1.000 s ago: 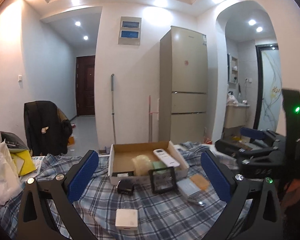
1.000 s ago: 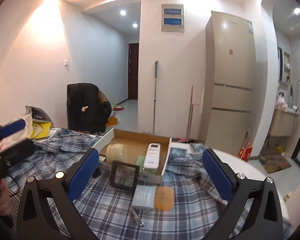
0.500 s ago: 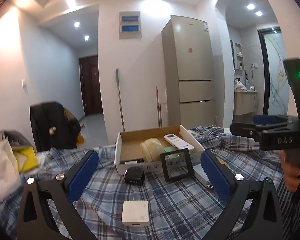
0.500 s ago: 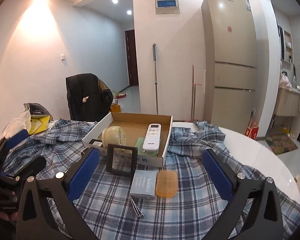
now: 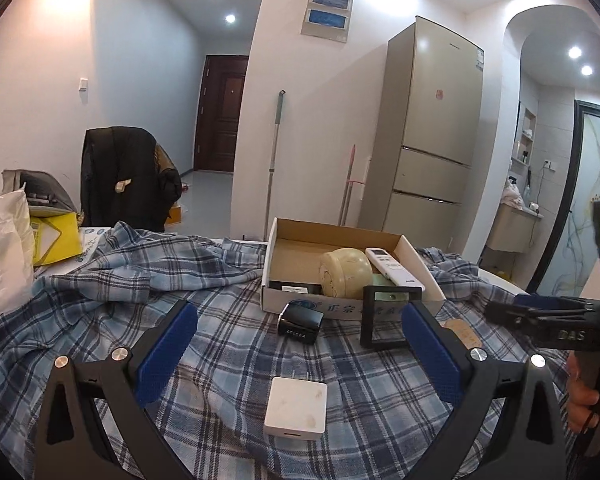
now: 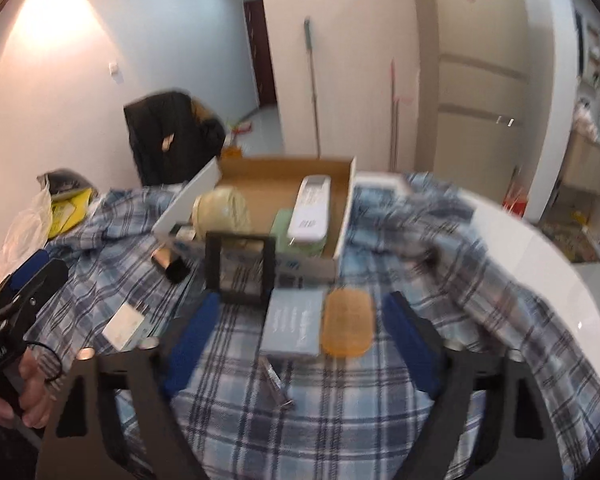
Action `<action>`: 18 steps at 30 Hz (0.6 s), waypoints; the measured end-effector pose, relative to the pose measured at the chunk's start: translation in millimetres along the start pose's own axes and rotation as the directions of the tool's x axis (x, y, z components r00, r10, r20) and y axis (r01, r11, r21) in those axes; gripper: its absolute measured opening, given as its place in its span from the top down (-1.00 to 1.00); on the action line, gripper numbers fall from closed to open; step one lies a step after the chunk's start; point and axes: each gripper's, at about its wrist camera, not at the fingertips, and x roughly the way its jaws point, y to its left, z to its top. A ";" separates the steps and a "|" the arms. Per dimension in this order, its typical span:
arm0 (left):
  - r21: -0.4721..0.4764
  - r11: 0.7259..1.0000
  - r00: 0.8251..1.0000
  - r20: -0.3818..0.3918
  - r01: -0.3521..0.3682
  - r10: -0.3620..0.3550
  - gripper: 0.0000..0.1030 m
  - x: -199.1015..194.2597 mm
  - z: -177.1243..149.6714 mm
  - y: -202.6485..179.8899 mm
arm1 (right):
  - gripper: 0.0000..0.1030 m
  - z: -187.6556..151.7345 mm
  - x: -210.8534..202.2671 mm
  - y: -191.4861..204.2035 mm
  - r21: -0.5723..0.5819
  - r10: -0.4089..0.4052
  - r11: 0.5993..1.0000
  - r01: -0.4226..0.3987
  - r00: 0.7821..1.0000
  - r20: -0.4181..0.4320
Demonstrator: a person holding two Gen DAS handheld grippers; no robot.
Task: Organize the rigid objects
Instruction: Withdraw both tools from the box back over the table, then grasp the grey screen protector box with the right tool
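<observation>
An open cardboard box (image 5: 340, 240) on the plaid cloth holds a cream jar (image 5: 346, 274) and a white remote (image 5: 392, 268). A black frame (image 5: 384, 320) leans on its front, with a small black box (image 5: 300, 322) beside it. A white square box (image 5: 296, 408) lies below my left gripper (image 5: 298, 316), which is open and empty. My right gripper (image 6: 300, 308) hangs over a grey box (image 6: 294, 328) and an orange case (image 6: 346, 328). Its jaws are closing with nothing pressed between them. A metal clip (image 6: 278, 388) lies nearer.
A white bag (image 5: 4, 248) and yellow packet (image 5: 56, 236) sit at the table's left edge. Behind them stands a chair with a black jacket (image 5: 124, 176). Bare white tabletop (image 6: 540, 264) shows at the right. A hand (image 6: 32, 392) holds the left gripper's handle.
Both grippers have come down toward the cloth. The right view has tipped downward and closer to the grey box and orange case, and its fingers have drawn closer together.
</observation>
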 end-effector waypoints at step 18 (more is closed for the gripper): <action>-0.008 0.999 0.990 -0.131 -0.047 0.045 -0.93 24.5 -4.9 7.0 | -0.18 -10.4 77.4 11.2 -0.061 -0.062 0.997 0.052 0.982 -0.179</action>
